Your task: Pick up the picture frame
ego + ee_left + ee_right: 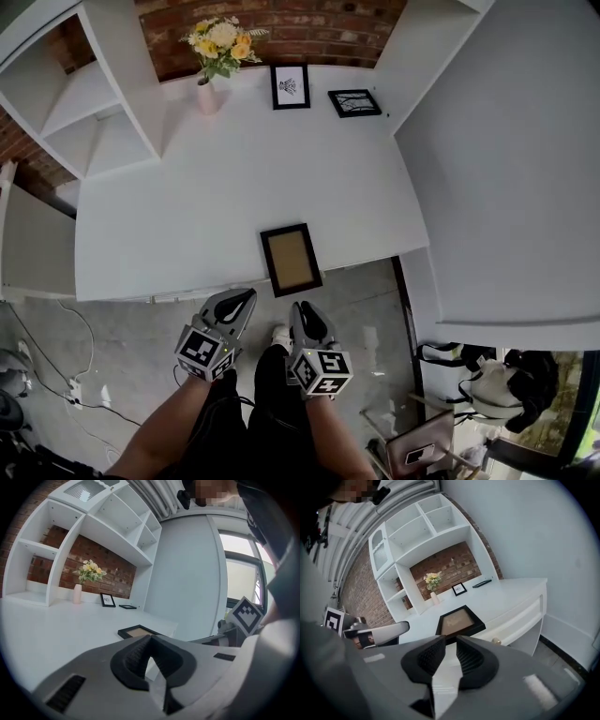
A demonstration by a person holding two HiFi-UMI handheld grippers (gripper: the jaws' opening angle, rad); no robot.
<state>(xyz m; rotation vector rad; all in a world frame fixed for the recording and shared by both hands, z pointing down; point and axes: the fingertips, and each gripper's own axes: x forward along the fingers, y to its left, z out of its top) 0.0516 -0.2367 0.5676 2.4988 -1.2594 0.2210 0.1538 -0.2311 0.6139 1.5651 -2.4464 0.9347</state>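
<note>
The picture frame [291, 260], black with a tan inside, lies flat at the front edge of the white desk [187, 206]. Both grippers hang below that edge, over the floor. My left gripper [246, 296] sits just left of the frame's near end, its pads touching at the tips with nothing between them. My right gripper [302, 309] is right below the frame, jaws a narrow gap apart and empty. In the left gripper view the frame [138, 631] shows beyond the left gripper [149, 638]. In the right gripper view the frame [459, 620] lies straight ahead of the right gripper [451, 641].
At the back of the desk stand a pink vase of flowers [208, 94], a small upright framed picture [290, 86] and a flat black frame [354, 102]. White shelves [94, 103] flank the left, a white panel [506, 169] the right. Cables [56, 375] lie on the floor.
</note>
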